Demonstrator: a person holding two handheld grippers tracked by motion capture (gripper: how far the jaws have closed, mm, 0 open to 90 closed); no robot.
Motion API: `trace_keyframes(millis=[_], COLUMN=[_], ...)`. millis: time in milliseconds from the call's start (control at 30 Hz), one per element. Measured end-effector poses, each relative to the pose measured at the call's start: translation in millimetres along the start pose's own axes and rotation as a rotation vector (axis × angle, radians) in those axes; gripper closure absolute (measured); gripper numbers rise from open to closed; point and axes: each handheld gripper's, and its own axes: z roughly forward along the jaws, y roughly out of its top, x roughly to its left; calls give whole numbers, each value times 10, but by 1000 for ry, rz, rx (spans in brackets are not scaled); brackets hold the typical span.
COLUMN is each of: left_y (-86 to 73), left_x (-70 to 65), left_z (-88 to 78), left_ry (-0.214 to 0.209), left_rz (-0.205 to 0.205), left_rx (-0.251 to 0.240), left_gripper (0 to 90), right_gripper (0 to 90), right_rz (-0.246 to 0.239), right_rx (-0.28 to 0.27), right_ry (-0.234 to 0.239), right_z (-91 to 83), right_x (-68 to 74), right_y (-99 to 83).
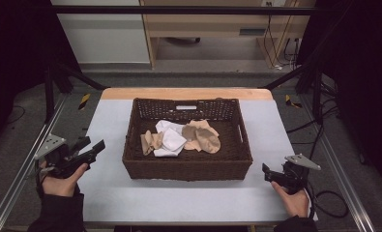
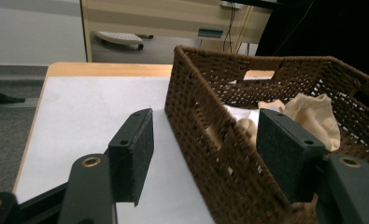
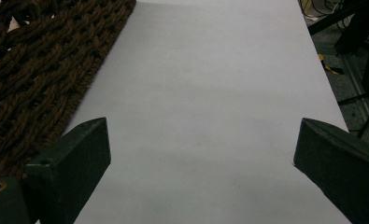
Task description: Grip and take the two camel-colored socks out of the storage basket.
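Observation:
A dark brown wicker basket (image 1: pixel 186 166) stands in the middle of the pale table (image 1: pixel 111 193). Inside it lie a crumpled white cloth (image 1: pixel 171 140), a tan cloth (image 1: pixel 203 135) and a smaller tan piece (image 1: pixel 150 141). My left gripper (image 1: pixel 89 147) is held left of the basket, open and empty, its jaws angled toward the basket's left wall (image 2: pixel 205 93). In the left gripper view the tan cloth (image 2: pixel 315 116) and white cloth (image 2: pixel 240 113) show over the rim. My right gripper (image 1: pixel 268 171) sits off the basket's front right corner, open wide over bare table (image 3: pixel 210 70), with the basket (image 3: pixel 42 70) to its left.
Metal frame rails (image 1: pixel 14 183) run along both sides of the table. A wooden strip (image 1: pixel 186 93) edges its far side. Wooden furniture (image 1: pixel 203 24) stands behind, and cables (image 1: pixel 331 203) lie on the floor at the right.

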Motion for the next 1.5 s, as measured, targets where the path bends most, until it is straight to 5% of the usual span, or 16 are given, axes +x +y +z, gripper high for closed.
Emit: trace_keyframes(millis=[567, 1233, 1500], left_y=[349, 512, 536], left_x=[-413, -756, -874], left_z=[315, 732, 969], left_ry=[-39, -83, -66], left_rz=[60, 103, 128], left_rx=[-11, -12, 31], left_gripper=[369, 371, 371], right_gripper=[39, 43, 45], right_rz=[-5, -9, -10], right_rx=[-16, -26, -25], right_ry=[-5, -3, -4], right_z=[-5, 5, 11], right_x=[-10, -1, -4], right_y=[4, 6, 7])
